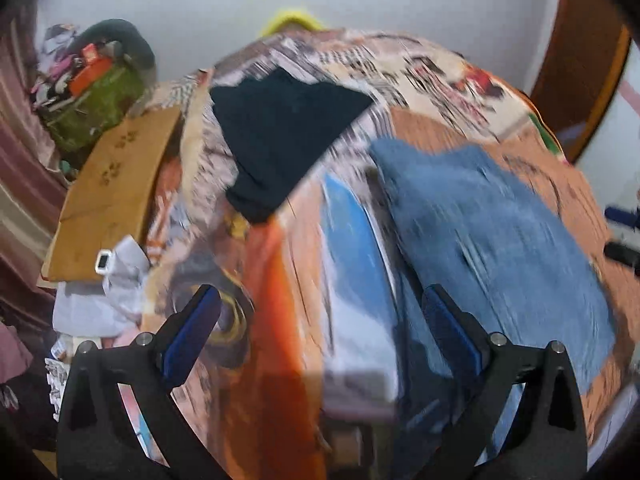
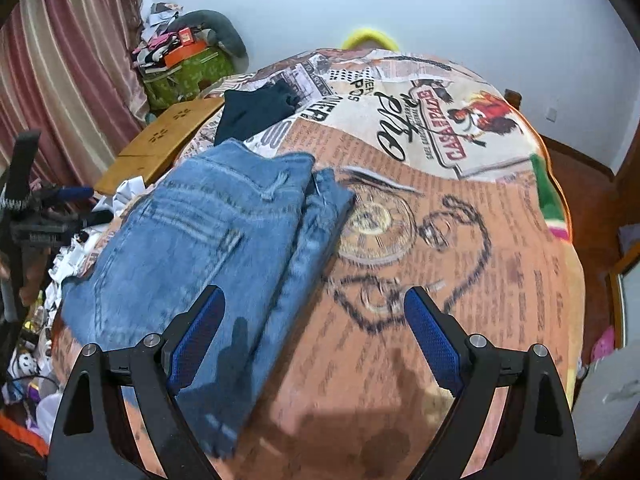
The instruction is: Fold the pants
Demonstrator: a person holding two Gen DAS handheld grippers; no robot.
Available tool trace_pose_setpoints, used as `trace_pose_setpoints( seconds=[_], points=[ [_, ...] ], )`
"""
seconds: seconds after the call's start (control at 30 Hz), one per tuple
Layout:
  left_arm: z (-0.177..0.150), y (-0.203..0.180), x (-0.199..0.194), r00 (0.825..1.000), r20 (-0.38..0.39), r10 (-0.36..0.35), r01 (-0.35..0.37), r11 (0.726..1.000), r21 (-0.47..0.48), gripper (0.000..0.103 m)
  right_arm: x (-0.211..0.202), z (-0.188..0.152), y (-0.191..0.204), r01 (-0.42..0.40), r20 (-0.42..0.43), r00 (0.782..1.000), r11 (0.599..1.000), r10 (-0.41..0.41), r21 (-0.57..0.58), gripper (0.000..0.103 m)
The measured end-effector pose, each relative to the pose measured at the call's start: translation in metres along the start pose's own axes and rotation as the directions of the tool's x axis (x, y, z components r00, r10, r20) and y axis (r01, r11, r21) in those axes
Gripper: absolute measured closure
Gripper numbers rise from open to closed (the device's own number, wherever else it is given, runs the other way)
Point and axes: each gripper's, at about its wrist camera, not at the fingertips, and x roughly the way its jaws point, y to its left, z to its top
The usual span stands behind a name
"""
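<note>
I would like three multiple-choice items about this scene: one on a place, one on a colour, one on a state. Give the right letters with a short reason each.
1. Where do the jeans lie?
A. on the printed blanket
B. on the wooden board
C. on the floor

2. What colour is the other garment beyond the jeans?
A. red
B. white
C. dark navy, near black

3. How does the right gripper stand?
A. shut on the jeans
B. open, holding nothing
C. shut on the blanket

Answers:
1 A: denim rests on the blanket, folded.
2 C: it looks dark against the print.
3 B: the fingers are wide apart, with nothing between them; the left gripper also.
</note>
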Motion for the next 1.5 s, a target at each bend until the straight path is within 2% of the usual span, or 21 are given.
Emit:
trace_pose_setpoints(
  seconds=[0.1, 0.17, 0.33, 0.4, 0.5, 0.57, 0.63, 0.7, 0.73, 0.8, 0.83, 0.9, 1.0, 1.07, 1.13, 1.23, 1.3, 1.5],
  points=[
    [0.022, 0.003, 0.012, 1.0, 0.008, 0.002, -0.002, 1.0, 0.003, 0.001, 0.014, 0.016, 0.0, -0.018, 0.014, 1.0, 1.0, 0.019, -0.005, 0.015],
    [0.037, 0.002, 0.022, 1.0, 0.014, 0.0, 0.0, 1.0, 0.009, 0.001, 0.024, 0.026, -0.001, -0.036, 0.023, 0.999, 0.999, 0.036, 0.0, 0.021],
    [0.07, -0.013, 0.061, 0.997, -0.023, -0.071, 0.072, 0.997, 0.038, 0.001, 0.062, 0.055, -0.006, -0.098, 0.005, 0.995, 0.995, 0.098, 0.021, 0.045],
    [0.077, -0.021, 0.08, 0.992, -0.062, -0.113, 0.115, 0.992, 0.043, 0.011, 0.08, 0.064, -0.008, -0.117, -0.019, 0.993, 0.993, 0.118, 0.029, 0.051],
    [0.081, -0.026, 0.105, 0.964, -0.137, -0.23, 0.232, 0.973, -0.001, 0.027, 0.108, 0.072, -0.014, -0.149, -0.072, 0.986, 0.988, 0.152, 0.051, 0.062],
    [0.083, -0.028, 0.115, 0.943, -0.166, -0.289, 0.285, 0.957, -0.044, 0.033, 0.125, 0.074, -0.017, -0.174, -0.11, 0.977, 0.982, 0.181, 0.067, 0.066],
    [0.085, -0.026, 0.126, 0.908, -0.197, -0.37, 0.355, 0.929, -0.104, 0.042, 0.135, 0.077, -0.019, -0.216, -0.127, 0.966, 0.972, 0.226, 0.088, 0.074],
    [0.086, -0.027, 0.131, 0.885, -0.211, -0.415, 0.394, 0.909, -0.134, 0.056, 0.14, 0.077, -0.018, -0.252, -0.134, 0.955, 0.962, 0.265, 0.107, 0.08],
    [0.087, -0.029, 0.13, 0.885, -0.211, -0.414, 0.393, 0.909, -0.137, 0.057, 0.139, 0.077, -0.017, -0.251, -0.129, 0.956, 0.962, 0.264, 0.104, 0.085],
    [0.089, -0.036, 0.122, 0.902, -0.192, -0.386, 0.375, 0.922, -0.093, 0.063, 0.127, 0.076, -0.012, -0.243, -0.088, 0.965, 0.968, 0.248, 0.059, 0.089],
    [0.09, -0.043, 0.111, 0.925, -0.159, -0.344, 0.343, 0.939, -0.035, 0.066, 0.121, 0.076, -0.01, -0.234, -0.068, 0.969, 0.972, 0.236, 0.037, 0.091],
    [0.092, -0.054, 0.097, 0.951, -0.099, -0.293, 0.298, 0.954, 0.04, 0.07, 0.103, 0.076, -0.004, -0.2, -0.015, 0.98, 0.98, 0.2, -0.022, 0.091],
    [0.095, -0.069, 0.093, 0.97, -0.057, -0.235, 0.24, 0.964, 0.118, 0.071, 0.077, 0.075, 0.006, -0.121, 0.072, 0.989, 0.987, 0.129, -0.105, 0.091],
    [0.096, -0.077, 0.1, 0.975, -0.058, -0.215, 0.222, 0.963, 0.151, 0.07, 0.071, 0.073, 0.008, -0.088, 0.094, 0.991, 0.989, 0.1, -0.122, 0.091],
    [0.096, -0.082, 0.113, 0.977, -0.085, -0.197, 0.209, 0.963, 0.168, 0.07, 0.078, 0.07, 0.006, -0.048, 0.077, 0.995, 0.99, 0.058, -0.134, 0.092],
    [0.091, -0.091, 0.135, 0.981, -0.124, -0.149, 0.171, 0.967, 0.187, 0.066, 0.11, 0.058, -0.008, -0.01, -0.027, 1.0, 0.993, 0.007, -0.12, 0.092],
    [0.089, -0.094, 0.139, 0.985, -0.124, -0.119, 0.144, 0.965, 0.22, 0.064, 0.129, 0.048, -0.019, -0.046, -0.09, 0.995, 0.997, 0.041, -0.059, 0.091],
    [0.099, -0.078, 0.116, 0.984, -0.132, -0.122, 0.145, 0.973, 0.182, 0.064, 0.112, 0.058, -0.022, -0.051, -0.115, 0.992, 0.998, 0.046, -0.041, 0.088]
  ],
)
